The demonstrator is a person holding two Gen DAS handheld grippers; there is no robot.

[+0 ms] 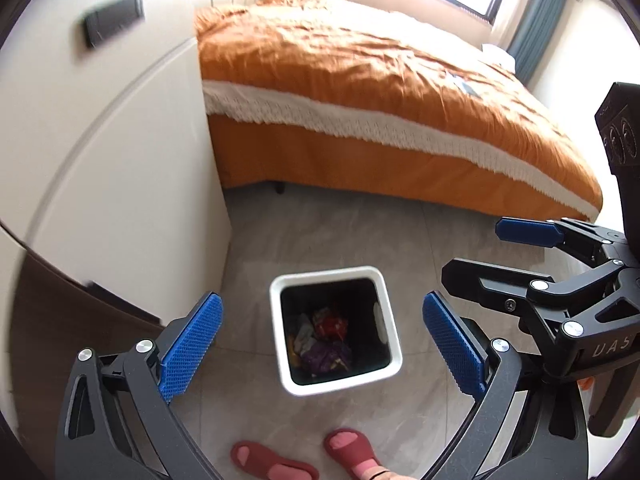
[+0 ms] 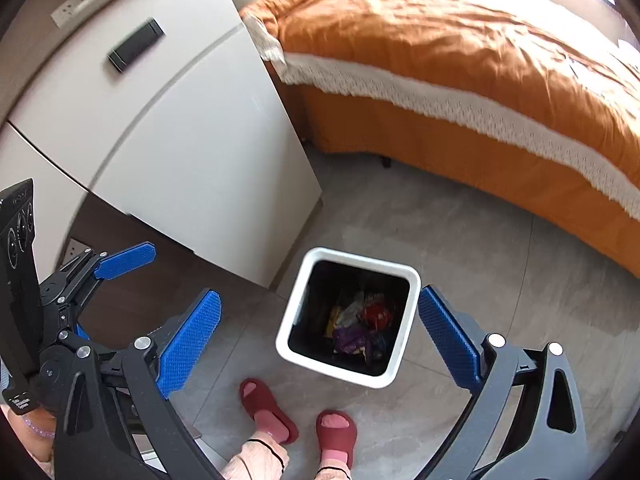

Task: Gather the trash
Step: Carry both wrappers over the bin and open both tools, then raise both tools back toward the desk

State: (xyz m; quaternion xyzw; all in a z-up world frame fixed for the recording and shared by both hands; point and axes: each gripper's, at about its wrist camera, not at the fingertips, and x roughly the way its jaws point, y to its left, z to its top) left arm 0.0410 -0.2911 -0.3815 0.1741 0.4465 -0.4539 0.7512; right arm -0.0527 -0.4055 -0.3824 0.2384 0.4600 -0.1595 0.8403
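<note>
A white square bin [image 1: 324, 274] [image 2: 360, 259] stands on the grey tiled floor, and both grippers hang above it. At its dark bottom lie crumpled wrappers, a purple one [image 1: 324, 354] [image 2: 350, 338] and a red one [image 1: 332, 324] [image 2: 376, 316] among them. My left gripper [image 1: 322, 344] is wide open, its blue pads framing the bin with nothing between them. My right gripper [image 2: 320, 340] is equally open and holds nothing. In the left wrist view the right gripper [image 1: 480, 252] shows at the right edge with its jaws spread. One blue finger [image 2: 124, 260] of the left gripper appears at the left of the right wrist view.
A bed with an orange cover [image 1: 360, 68] [image 2: 460, 40] fills the far side. A white cabinet [image 1: 120, 168] [image 2: 192, 140] stands left of the bin, with a dark flat device [image 1: 114, 26] on top. A person's feet in red slippers [image 1: 352, 448] [image 2: 268, 408] are just before the bin.
</note>
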